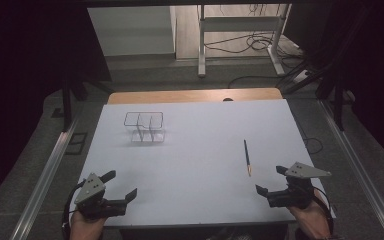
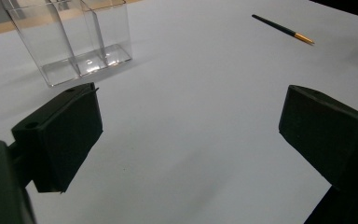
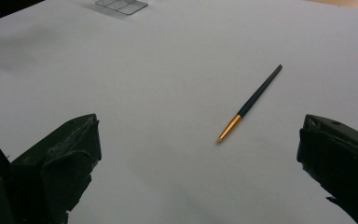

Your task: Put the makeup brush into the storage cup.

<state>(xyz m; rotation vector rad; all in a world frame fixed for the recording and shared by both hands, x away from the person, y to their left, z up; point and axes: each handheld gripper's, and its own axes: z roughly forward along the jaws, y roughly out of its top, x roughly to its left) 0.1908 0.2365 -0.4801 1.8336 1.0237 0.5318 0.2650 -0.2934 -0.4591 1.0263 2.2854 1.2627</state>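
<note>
Ideally, we judged, our spread right hand-held gripper (image 1: 271, 179) needed to straddle the brush (image 1: 247, 156) squarely at mid-handle.

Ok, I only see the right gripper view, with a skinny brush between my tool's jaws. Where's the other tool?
Observer: The left tool hangs over the near left corner of the table, jaws open, holding nothing.
Operator: And that clear thing way up top, what is it?
Observer: A clear box standing upright, split into compartments that look empty.
Operator: Is the brush near it?
Observer: No. The brush lies far off on the table's right side, just ahead of your right tool.
</note>
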